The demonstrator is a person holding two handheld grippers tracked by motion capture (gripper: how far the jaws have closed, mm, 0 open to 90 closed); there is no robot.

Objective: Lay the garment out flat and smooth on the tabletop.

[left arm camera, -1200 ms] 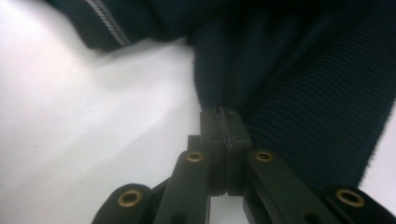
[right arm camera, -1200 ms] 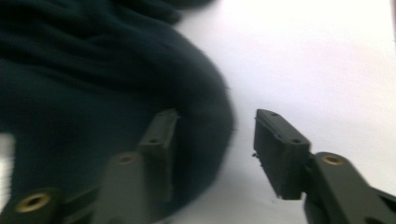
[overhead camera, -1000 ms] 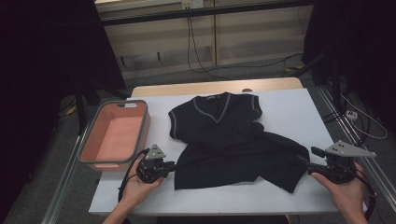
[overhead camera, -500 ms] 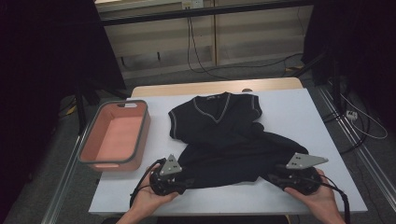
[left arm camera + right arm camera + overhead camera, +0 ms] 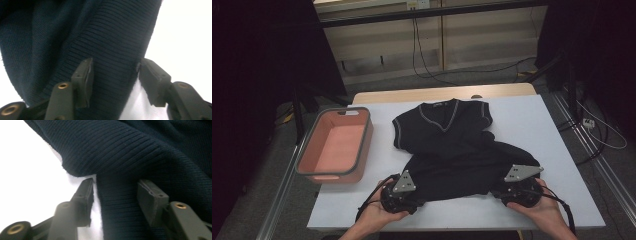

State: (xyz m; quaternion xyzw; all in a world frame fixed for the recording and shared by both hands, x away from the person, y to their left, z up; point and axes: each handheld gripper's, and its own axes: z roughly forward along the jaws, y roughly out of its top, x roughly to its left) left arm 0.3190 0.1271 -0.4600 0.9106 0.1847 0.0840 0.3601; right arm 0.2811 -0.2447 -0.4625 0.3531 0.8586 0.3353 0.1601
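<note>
Along the lower edge of the high view, the left gripper (image 5: 402,192) and the right gripper (image 5: 518,186) now sit at the two near corners of the dark sweater (image 5: 452,150), whereas a second ago both hands were farther out toward the sides of the frame, off the cloth. The left jaws have just been opening and the right jaws closing a little; in both gripper views the jaws stand spread, with the ribbed hem between them but not pinched. In the left gripper view the hem (image 5: 117,75) fills the gap, its edge just touching the right-hand jaw. In the right gripper view the ribbed band (image 5: 117,202) lies between the jaws, clear of the left-hand one, white surface (image 5: 30,170) showing beside it. The garment lies at the centre of the surface (image 5: 542,130), collar toward the top of the frame, lower half bunched; a pink bin (image 5: 334,147) stands at its left. Judged from this, the approach is complete and a pinch on each hem corner is the next step.
</note>
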